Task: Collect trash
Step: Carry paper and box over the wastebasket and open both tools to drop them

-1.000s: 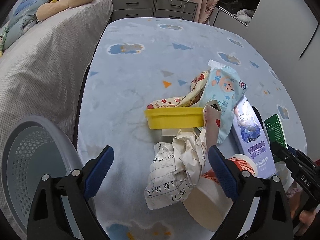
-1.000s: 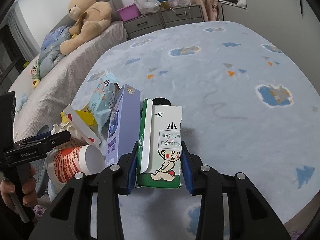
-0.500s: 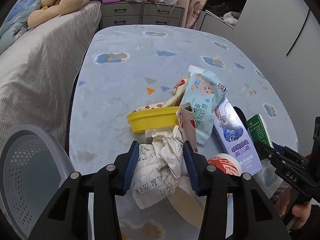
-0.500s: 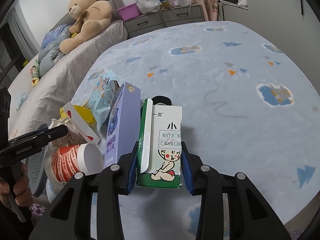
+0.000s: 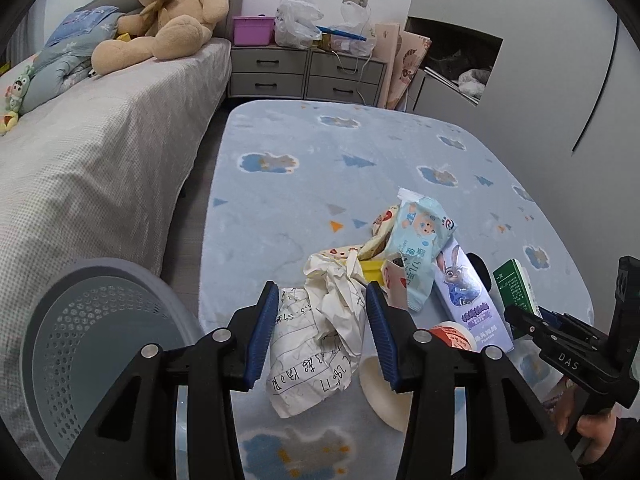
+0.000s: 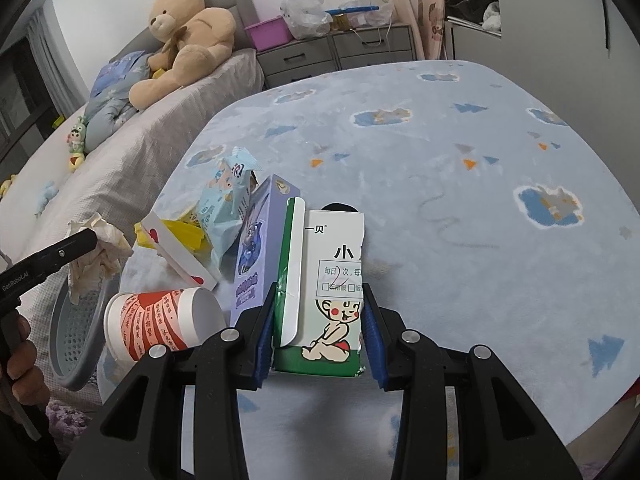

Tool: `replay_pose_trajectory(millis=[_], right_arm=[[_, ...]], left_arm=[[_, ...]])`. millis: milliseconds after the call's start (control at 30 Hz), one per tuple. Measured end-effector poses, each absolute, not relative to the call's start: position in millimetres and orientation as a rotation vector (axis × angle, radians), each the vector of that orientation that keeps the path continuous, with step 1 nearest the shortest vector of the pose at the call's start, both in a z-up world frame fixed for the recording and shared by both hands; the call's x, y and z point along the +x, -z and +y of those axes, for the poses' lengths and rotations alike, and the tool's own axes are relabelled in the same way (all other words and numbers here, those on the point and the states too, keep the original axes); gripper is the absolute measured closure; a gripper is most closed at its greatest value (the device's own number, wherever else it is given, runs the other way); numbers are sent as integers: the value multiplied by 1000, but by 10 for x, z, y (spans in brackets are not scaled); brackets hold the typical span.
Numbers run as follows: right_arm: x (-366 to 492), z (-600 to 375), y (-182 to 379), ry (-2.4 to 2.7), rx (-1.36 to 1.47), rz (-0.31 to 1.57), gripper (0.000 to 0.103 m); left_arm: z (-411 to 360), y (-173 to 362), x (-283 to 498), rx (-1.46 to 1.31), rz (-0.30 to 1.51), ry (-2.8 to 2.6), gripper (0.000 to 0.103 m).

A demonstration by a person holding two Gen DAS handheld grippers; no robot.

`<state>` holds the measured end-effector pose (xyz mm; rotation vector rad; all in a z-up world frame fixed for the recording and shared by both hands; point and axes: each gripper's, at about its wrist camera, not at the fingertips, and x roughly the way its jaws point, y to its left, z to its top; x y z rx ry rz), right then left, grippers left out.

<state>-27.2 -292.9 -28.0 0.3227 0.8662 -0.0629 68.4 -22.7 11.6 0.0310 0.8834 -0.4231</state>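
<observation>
Clamping the crumpled paper (image 5: 320,336), left gripper (image 5: 322,336) fingers have the grey perforated bin (image 5: 92,344) down-left; right gripper (image 6: 318,332) fingers grip the medicine box (image 6: 328,292).

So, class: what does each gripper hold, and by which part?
Left gripper: the crumpled paper, pinched across its sides. Right gripper: the green and white carton, clamped on both sides near its lower end.

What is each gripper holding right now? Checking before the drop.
Left gripper: shut on crumpled white handwritten paper.
Right gripper: shut on green-and-white cartoon carton.
</observation>
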Motion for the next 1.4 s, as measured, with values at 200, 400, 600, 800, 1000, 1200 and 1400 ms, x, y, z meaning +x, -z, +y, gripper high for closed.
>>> replay_pose_trajectory(millis=[200, 400, 600, 800, 1000, 1200, 1400], right_arm=[[-281, -2754, 84, 27, 308, 825, 66], [-245, -2399, -155, -41, 261, 781, 65], [-136, -1906, -177, -152, 221, 794, 65], [5, -1358, -173, -269, 184, 807, 65], [165, -853, -151, -382, 141, 824, 65], [332, -485, -75, -470, 102, 852, 65], [470, -257, 46, -535, 86, 887, 65]], left_arm=[[185, -223, 556, -16, 834, 335, 59], [619, -243, 402, -41, 806, 230, 59], [955, -206, 261, -53, 791, 133, 59], [1282, -144, 111, -71, 784, 33, 59], [1555, -59, 57, -95, 796, -61, 59], [1689, 32, 110, -75, 819, -119, 59], [1758, 130, 189, -64, 845, -143, 59]])
